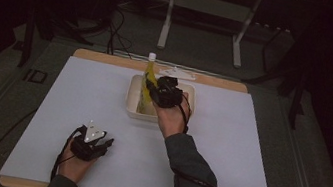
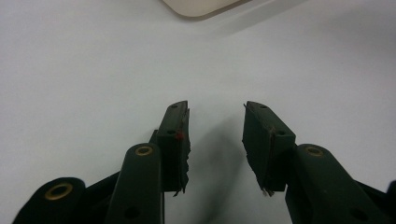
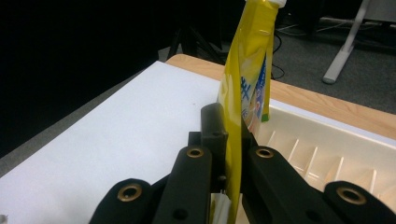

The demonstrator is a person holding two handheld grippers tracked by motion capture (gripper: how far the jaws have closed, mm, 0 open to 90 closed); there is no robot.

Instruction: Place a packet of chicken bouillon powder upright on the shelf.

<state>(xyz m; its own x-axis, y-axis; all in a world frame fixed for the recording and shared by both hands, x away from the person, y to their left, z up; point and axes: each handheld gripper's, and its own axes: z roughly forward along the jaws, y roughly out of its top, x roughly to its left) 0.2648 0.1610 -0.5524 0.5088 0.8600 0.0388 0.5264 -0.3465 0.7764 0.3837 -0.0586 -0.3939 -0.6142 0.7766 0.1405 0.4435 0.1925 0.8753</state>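
A yellow pouch (image 1: 148,81) with a white cap stands upright in a cream tray (image 1: 132,103) at the far middle of the white sheet. My right gripper (image 1: 153,91) is over the tray, shut on the pouch. In the right gripper view the black jaws pinch the flat yellow pouch (image 3: 247,79) between them, just above the tray's ribbed wall (image 3: 327,154). My left gripper (image 1: 105,141) rests near the front left of the sheet. Its jaws (image 2: 215,135) stand open over bare white sheet, with nothing between them.
The white sheet (image 1: 76,109) covers a wooden table (image 1: 109,57). A small white flat object (image 1: 178,72) lies behind the tray on the wood. A corner of the tray (image 2: 201,7) shows far ahead of the left gripper. Desk legs (image 1: 166,17) stand beyond on the dark floor.
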